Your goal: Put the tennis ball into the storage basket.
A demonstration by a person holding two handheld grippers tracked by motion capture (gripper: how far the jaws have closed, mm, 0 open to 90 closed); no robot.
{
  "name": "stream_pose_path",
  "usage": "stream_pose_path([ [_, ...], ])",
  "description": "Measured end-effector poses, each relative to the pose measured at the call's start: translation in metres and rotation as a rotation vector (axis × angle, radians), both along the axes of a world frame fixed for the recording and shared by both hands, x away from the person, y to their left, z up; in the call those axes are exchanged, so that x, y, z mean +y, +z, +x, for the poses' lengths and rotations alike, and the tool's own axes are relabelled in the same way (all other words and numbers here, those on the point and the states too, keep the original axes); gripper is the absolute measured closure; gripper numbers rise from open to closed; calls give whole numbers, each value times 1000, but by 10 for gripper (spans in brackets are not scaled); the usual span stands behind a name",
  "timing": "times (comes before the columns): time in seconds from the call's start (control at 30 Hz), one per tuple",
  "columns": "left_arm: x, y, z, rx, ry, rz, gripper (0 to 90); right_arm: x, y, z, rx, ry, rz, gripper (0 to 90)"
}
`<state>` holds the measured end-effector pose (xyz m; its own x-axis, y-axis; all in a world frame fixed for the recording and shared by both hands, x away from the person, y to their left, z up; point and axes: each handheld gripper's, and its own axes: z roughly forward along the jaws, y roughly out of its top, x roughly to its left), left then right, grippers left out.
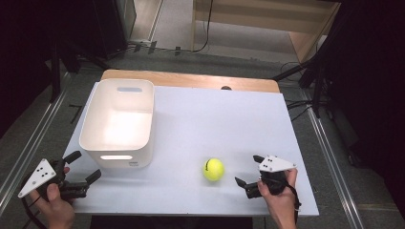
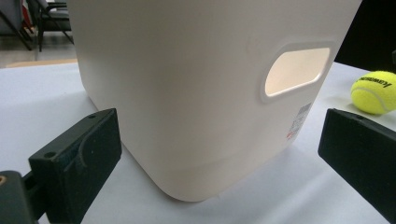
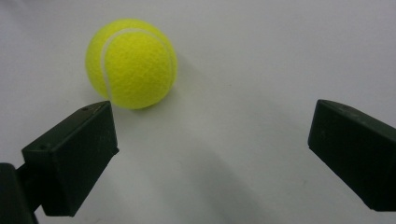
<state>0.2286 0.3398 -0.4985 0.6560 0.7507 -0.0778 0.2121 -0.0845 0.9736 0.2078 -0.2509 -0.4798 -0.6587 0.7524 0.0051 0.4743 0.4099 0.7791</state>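
Note:
A yellow tennis ball [image 1: 213,169] lies on the white tabletop [image 1: 224,119] near its front edge. To the ball's right, a short gap away, my right gripper [image 1: 248,170] is open and points at it. In the right gripper view the ball [image 3: 131,63] sits ahead and left of the open gripper [image 3: 212,126], past its left jaw, with nothing between the jaws. A white plastic bin [image 1: 119,121] with handle slots stands at the left. My left gripper [image 1: 85,166] is open at the bin's near left corner. Up close, that corner of the bin [image 2: 196,93] stands just ahead of the open left gripper [image 2: 219,135], with the ball [image 2: 373,92] at the right.
A wooden strip [image 1: 191,78] runs along the table's back edge. Dark stands and cables [image 1: 305,76] stand on the floor around the table. Bare tabletop stretches between the bin and the right edge.

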Motion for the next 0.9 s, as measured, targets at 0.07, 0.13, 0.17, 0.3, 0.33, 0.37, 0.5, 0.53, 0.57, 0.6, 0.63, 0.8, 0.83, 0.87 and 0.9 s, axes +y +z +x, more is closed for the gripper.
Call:
stream_pose_path([
  [0.07, 0, 0, 0, 0, 0, 0, 0, 1, 0, 1, 8, 12, -1, 0],
  [0.13, 0, 0, 0, 0, 0, 1, 0, 7, -1, 5, 43, 42, -4, 0],
  [0.17, 0, 0, 0, 0, 0, 1, 0, 9, -2, 6, 59, 49, -8, 0],
  [0.3, 0, 0, 0, -1, 1, 2, 0, 16, -4, 10, 87, 75, -16, 0],
  [0.33, 0, 0, 0, -1, 1, 1, 0, 17, -4, 12, 94, 83, -17, 0],
  [0.37, 0, 0, 0, -1, 1, 1, 0, 17, -4, 12, 94, 83, -17, 0],
  [0.5, 0, 0, 0, 0, 1, 1, 0, 25, -3, 17, 109, 116, -23, 0],
  [0.53, 0, 0, 0, -1, 0, 2, 0, 27, -2, 17, 115, 117, -26, 0],
  [0.57, 0, 0, 0, -1, 1, 1, 0, 28, -2, 18, 118, 127, -27, 0],
  [0.6, 0, 0, 0, -1, 1, 2, 0, 30, -2, 19, 120, 135, -34, 0],
  [0.63, 0, 0, 0, -1, 1, 2, 0, 32, -1, 20, 126, 139, -42, 0],
  [0.8, 0, 0, 0, -1, 0, 0, 0, 40, -1, 24, 138, 159, -63, 0],
  [0.83, 0, 0, 0, -1, 0, 0, 0, 40, -1, 24, 138, 159, -63, 0],
  [0.87, 0, 0, 0, -1, 0, 2, 0, 43, 0, 26, 147, 163, -70, 0],
  [0.9, 0, 0, 0, -1, 0, 3, 0, 45, -1, 27, 154, 163, -76, 0],
])
